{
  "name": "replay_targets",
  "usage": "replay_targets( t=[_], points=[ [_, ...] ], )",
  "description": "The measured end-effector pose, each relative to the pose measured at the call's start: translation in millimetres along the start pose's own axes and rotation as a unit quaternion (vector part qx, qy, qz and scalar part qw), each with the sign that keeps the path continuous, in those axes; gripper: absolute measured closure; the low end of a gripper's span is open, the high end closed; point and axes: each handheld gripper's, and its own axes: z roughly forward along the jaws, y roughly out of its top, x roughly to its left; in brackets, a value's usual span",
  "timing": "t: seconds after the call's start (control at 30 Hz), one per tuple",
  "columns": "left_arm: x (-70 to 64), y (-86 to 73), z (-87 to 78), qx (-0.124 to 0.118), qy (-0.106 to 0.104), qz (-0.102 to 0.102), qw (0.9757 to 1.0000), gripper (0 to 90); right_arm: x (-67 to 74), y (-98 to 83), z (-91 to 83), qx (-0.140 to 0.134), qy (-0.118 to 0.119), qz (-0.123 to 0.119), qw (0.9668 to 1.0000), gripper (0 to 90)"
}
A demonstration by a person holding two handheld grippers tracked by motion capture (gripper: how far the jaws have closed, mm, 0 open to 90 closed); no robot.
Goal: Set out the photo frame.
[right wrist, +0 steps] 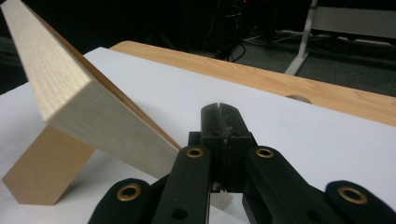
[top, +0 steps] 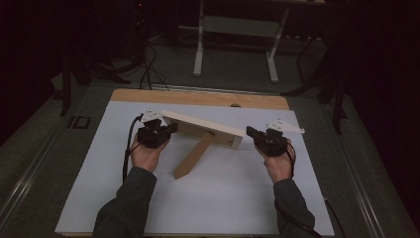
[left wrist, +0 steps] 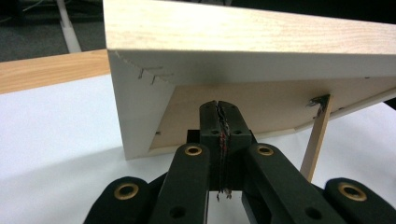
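A: Left gripper [top: 171, 130]?
B: Jaws together, empty, at the picture frame [top: 203, 128]'s left end.
A: Right gripper [top: 250, 133]?
B: Also closed, empty, by its right end (frame centre of view, propped on its stand [top: 193, 156]), on the white sheet [top: 223, 198].

Wooden table [top: 148, 95] — white sheet [top: 223, 198] over it — bears a propped picture frame [top: 203, 130].

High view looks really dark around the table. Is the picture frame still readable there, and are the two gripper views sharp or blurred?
High view: surroundings near black, but the white table sheet is lit and the wooden picture frame reads clearly. Left gripper view: frame back sharp, soft shadow beneath. Right gripper view: frame edge crisp, far background dim and slightly soft.
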Motion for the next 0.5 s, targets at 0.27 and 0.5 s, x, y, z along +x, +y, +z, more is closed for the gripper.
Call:
replay_targets(
  t=[0.27, 0.5],
  points=[
    [-1.4, 3.6, 1.6, 0.001, 0.003, 0.003, 1.0000, 90.0, 5.5, 4.3, 0.9, -0.003, 0.010, -0.007, 0.9999, 89.7],
    [-1.5, 3.6, 2.3, 0.003, 0.006, 0.004, 1.0000, 90.0, 9.4, 7.3, 3.7, -0.003, 0.017, -0.012, 0.9998, 89.7]
  ],
)
